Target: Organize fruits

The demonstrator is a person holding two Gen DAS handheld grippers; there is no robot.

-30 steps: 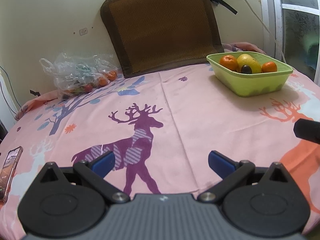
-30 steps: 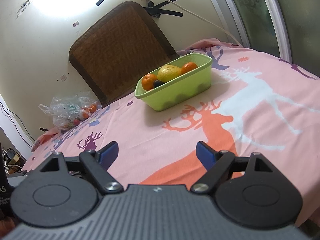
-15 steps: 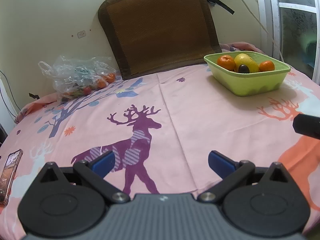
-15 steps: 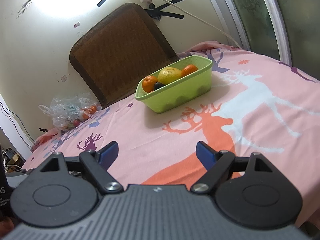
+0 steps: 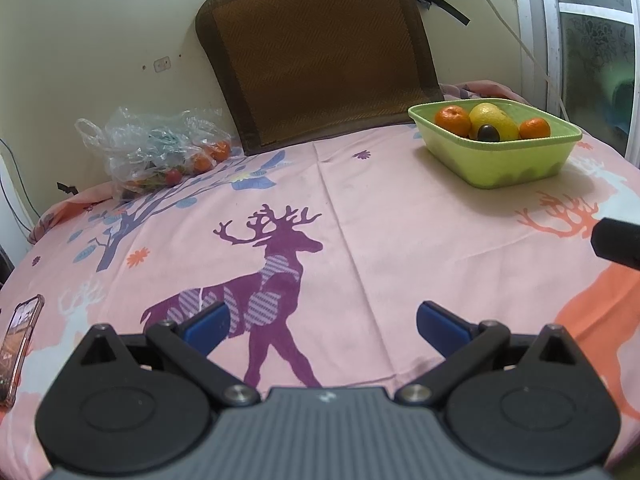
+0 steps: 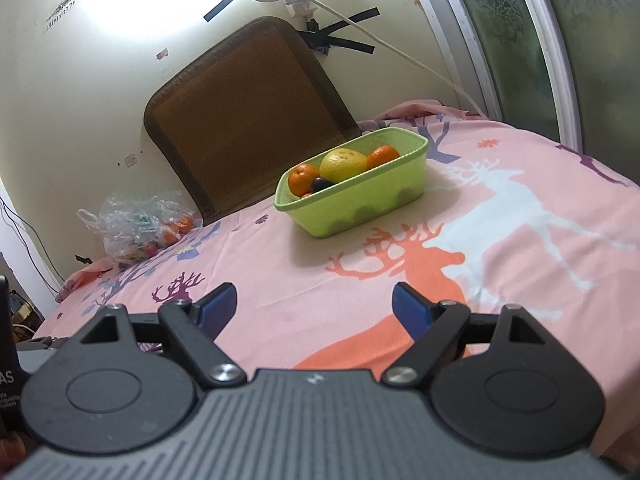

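Left gripper (image 5: 322,322) and right gripper (image 6: 314,304) splayed, empty; bare cloth (image 5: 380,220) ahead; green basket (image 5: 504,160) at 1 o'clock near the edge

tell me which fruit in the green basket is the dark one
The small plum, dark purple, nearly black. It sits in the green basket in front of the big yellow fruit, between two oranges.

I see a light green basket (image 5: 500,160) sitting upright on the pink cloth, holding two oranges (image 5: 453,121), a yellow citrus (image 5: 490,117) and a dark plum (image 5: 489,133). Well apart, more fruit lies inside a crumpled clear bag (image 5: 152,152).
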